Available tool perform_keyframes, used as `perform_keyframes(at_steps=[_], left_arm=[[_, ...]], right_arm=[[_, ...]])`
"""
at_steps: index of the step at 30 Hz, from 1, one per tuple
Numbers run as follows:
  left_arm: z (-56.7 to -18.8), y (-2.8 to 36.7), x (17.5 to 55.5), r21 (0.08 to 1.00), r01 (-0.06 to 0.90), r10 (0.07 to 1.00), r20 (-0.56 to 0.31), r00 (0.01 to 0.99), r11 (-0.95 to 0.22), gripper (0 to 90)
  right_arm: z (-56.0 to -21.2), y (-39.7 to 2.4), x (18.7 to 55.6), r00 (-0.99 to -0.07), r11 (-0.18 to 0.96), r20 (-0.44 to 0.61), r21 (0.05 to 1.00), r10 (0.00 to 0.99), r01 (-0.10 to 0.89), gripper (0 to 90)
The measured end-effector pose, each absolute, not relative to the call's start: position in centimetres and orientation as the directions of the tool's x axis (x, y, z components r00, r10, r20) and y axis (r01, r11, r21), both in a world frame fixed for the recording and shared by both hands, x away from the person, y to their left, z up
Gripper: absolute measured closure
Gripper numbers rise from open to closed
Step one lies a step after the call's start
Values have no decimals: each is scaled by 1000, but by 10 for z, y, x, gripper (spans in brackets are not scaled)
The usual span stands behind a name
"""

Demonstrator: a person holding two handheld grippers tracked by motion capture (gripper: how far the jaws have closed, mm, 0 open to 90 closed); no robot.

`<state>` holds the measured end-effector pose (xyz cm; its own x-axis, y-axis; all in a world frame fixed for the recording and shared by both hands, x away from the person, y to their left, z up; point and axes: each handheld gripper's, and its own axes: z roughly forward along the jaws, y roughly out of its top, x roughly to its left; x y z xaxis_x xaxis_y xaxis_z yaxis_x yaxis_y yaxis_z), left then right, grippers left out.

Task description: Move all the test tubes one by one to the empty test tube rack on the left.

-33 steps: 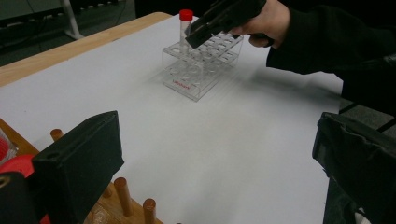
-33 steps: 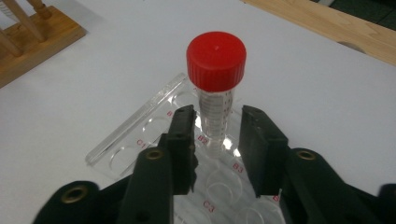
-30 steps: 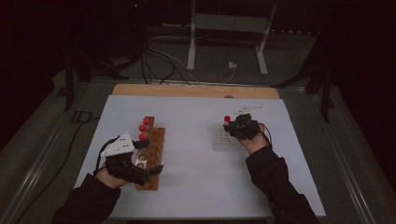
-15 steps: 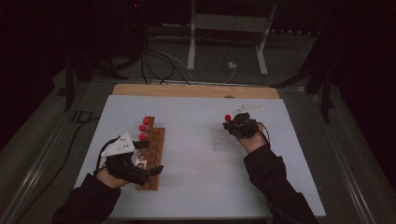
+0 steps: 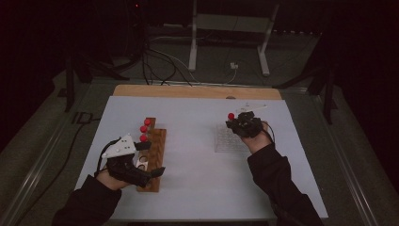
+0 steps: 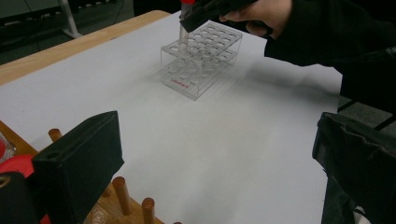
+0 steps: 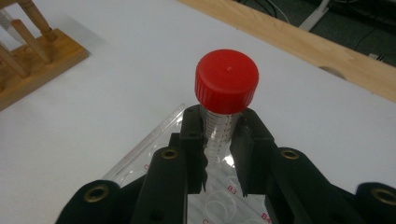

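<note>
step: seating tube | right tongs (image 7: 218, 140) were clamped on the red-capped tube (image 7: 225, 100), upright over the clear rack (image 6: 201, 60) far corner | left tongs (image 6: 219, 158) gaped empty, well apart from the rack | advice: stay vertical, centre on hole, lower slowly.

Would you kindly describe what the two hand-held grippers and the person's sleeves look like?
Both are black. The left hand-held gripper carries a grey three-cornered plate dotted with white markers and trails a black cable. The right hand-held gripper has blocky jaws with brass-ringed holes. The sleeves are dark.
</note>
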<state>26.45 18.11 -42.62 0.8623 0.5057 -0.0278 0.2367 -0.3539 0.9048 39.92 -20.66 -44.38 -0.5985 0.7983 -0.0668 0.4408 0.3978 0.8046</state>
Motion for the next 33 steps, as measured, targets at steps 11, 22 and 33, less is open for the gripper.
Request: perform_keyframes(at_steps=[11,22,33], left_arm=[[-425,180,264,907,237,504,-32,863,-349,25],[-419,178,262,905,232,499,-26,866,-356,24],[-415,174,263,904,225,488,-21,873,-364,25]], right_arm=[[-425,-208,389,-606,403,-92,824,790,399,749],[-399,-202,374,-632,424,-132,840,763,337,749],[-394,-192,356,-692,443,-121,842,712,309,749]])
